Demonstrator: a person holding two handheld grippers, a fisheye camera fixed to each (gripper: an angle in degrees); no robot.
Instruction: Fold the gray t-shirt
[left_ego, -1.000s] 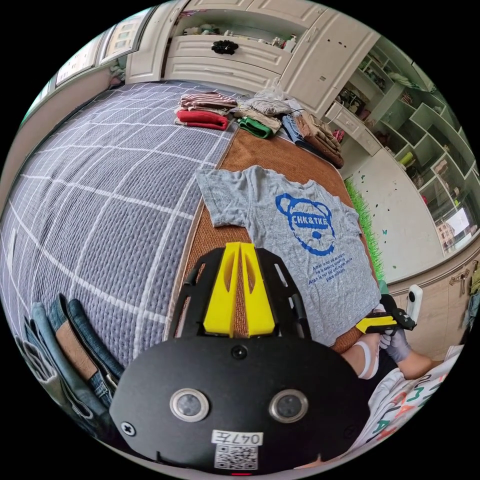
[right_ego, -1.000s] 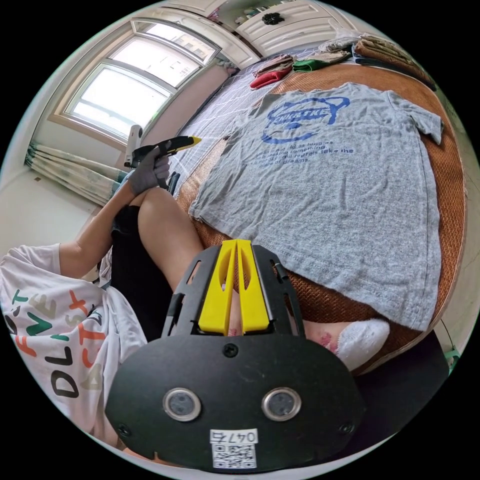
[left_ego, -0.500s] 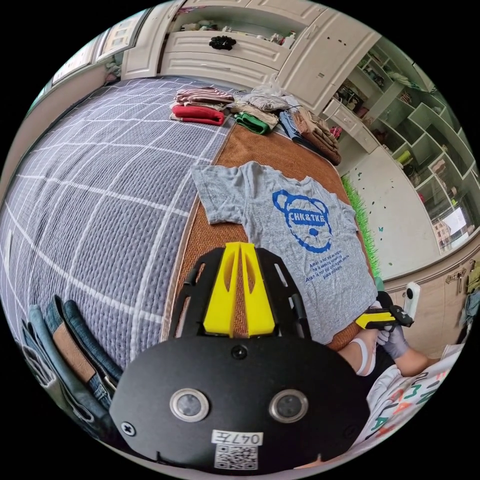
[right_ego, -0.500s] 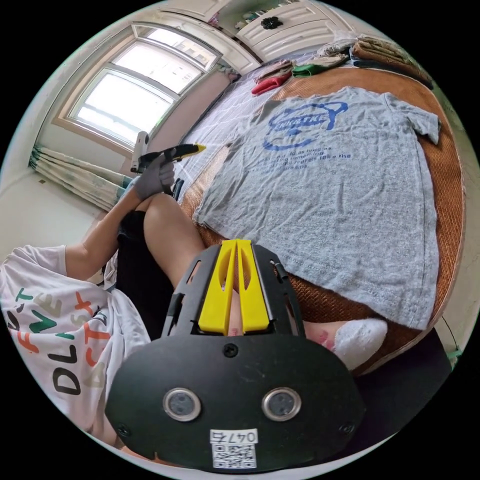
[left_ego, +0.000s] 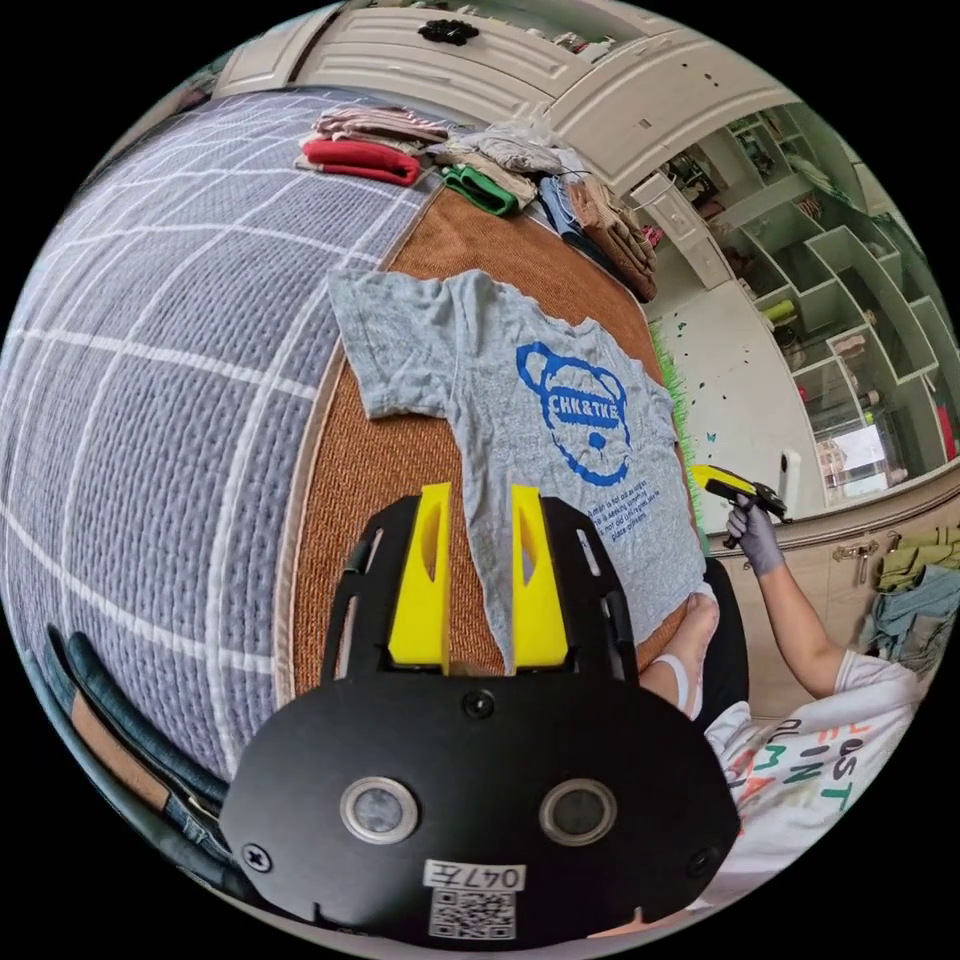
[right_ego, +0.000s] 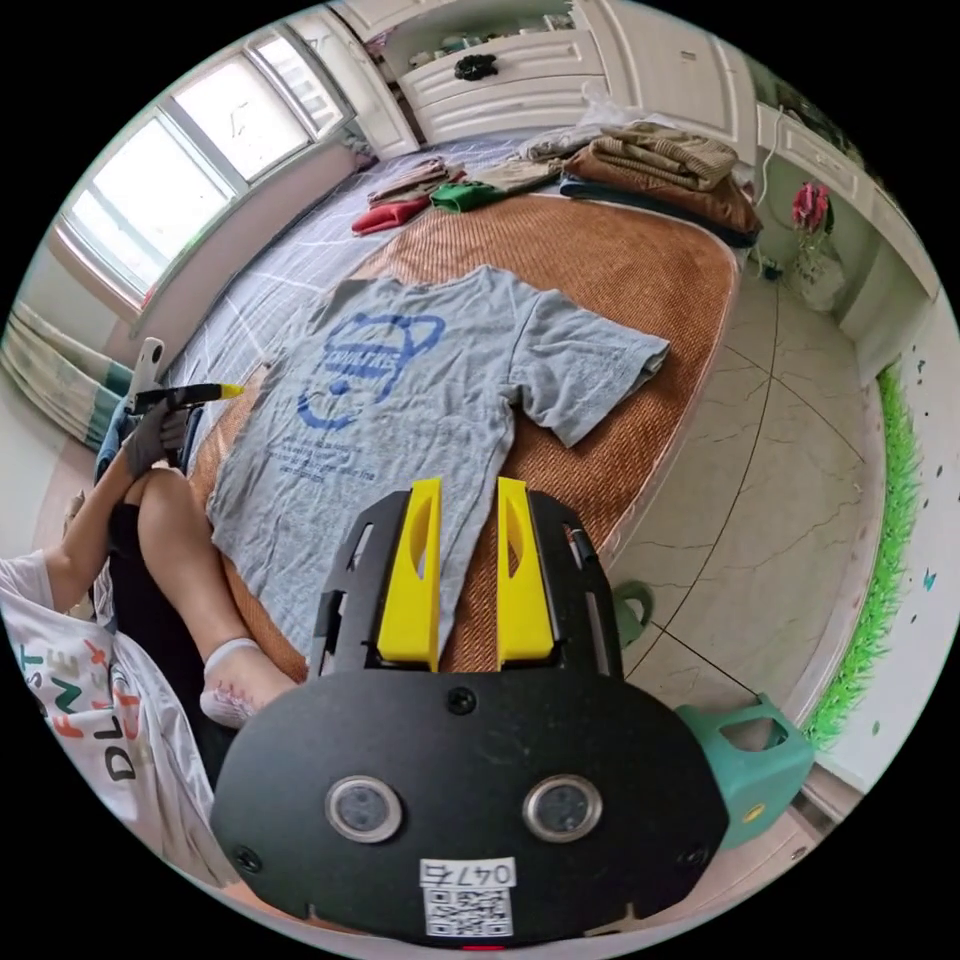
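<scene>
Bedroom cupboards back a bed where the gray t-shirt lies flat, print up, on a brown mat beside the checked quilt. A second ago both pairs of jaws were together; now the left gripper and the right gripper have theirs apart, each over a side edge of the shirt, empty. Folding looks about to start, with nothing folded yet

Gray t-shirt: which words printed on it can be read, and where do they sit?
"CHK&TKE": across the blue bear head on the gray t-shirt, left gripper view.
Small blue lines under the bear: too small to read.
Right gripper view: the print is too blurred to read.
</scene>
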